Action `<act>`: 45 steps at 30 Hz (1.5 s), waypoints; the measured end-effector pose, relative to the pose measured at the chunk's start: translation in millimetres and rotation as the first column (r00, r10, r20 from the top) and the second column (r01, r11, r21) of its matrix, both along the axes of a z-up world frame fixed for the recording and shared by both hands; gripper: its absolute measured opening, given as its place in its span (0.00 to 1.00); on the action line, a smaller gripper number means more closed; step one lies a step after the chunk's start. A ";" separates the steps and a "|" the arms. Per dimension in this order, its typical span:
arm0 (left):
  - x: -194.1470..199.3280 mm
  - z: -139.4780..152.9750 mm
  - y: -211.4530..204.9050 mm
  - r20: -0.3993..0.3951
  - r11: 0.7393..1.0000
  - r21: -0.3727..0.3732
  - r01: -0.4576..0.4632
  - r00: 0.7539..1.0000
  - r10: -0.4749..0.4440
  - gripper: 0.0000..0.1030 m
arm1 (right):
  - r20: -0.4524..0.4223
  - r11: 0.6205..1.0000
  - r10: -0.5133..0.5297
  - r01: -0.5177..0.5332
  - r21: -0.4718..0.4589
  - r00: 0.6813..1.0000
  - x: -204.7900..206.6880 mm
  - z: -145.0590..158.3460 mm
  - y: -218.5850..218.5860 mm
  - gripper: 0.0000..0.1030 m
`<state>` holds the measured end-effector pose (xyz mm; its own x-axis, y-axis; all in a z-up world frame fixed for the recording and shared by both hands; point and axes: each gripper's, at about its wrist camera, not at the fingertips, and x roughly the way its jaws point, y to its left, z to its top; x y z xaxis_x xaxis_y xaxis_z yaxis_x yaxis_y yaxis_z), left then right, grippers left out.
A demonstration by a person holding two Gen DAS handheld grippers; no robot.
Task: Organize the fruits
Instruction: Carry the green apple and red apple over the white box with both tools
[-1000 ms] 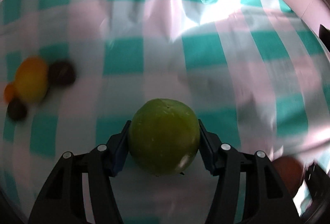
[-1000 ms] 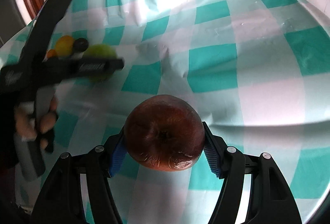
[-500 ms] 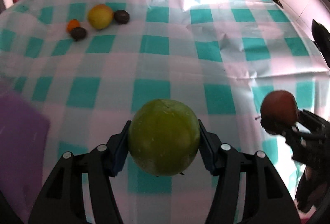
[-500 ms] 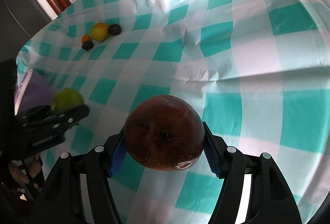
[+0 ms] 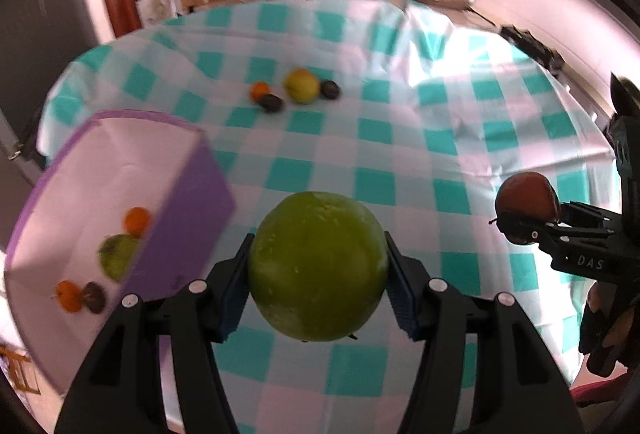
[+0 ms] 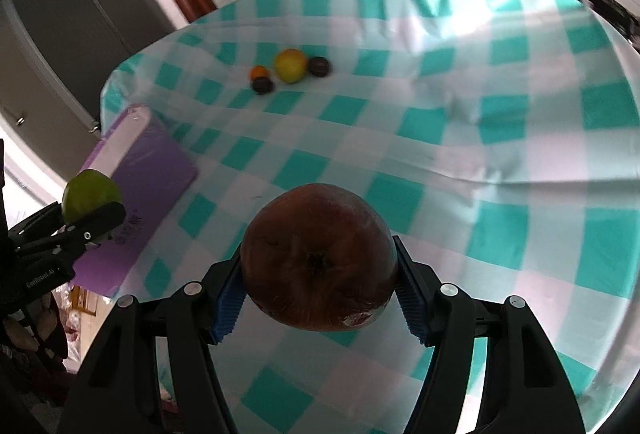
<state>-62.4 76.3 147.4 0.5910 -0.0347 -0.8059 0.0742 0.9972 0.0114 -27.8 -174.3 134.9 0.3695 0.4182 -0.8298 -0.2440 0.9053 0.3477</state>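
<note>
Left gripper (image 5: 318,270) is clamped on a green apple (image 5: 318,266): round, dull yellow-green skin, faint speckling, blue pads pressed to both sides, held clear above the teal-and-white checked tablecloth (image 5: 400,138). Right gripper (image 6: 318,264) grips a dark red-brown apple (image 6: 318,258), calyx end toward the camera, skin a bit wrinkled, pale scuff near its lower right edge; also off the cloth. Both sets of jaws sit about half spread, filled by the fruit. Purple box (image 5: 188,210) with white interior is at the left of the left wrist view, holding a green fruit (image 5: 118,256), two small orange fruits and one dark one. On the cloth at the far side: yellow fruit (image 5: 302,85), small orange (image 5: 260,90), two dark plums (image 5: 272,103) close together. Versus a second ago: both views take in far more of the table and the room behind, the loose fruit cluster looks smaller and farther off, the box is fully in frame where it was not visible at all, grips unchanged.
</note>
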 end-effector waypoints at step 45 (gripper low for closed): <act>8.7 -49.0 303.1 -0.232 0.994 -0.100 0.036 0.971 -0.058 0.58 | -0.079 0.934 0.301 -0.311 -0.177 0.950 95.3 15.8 432.4 0.63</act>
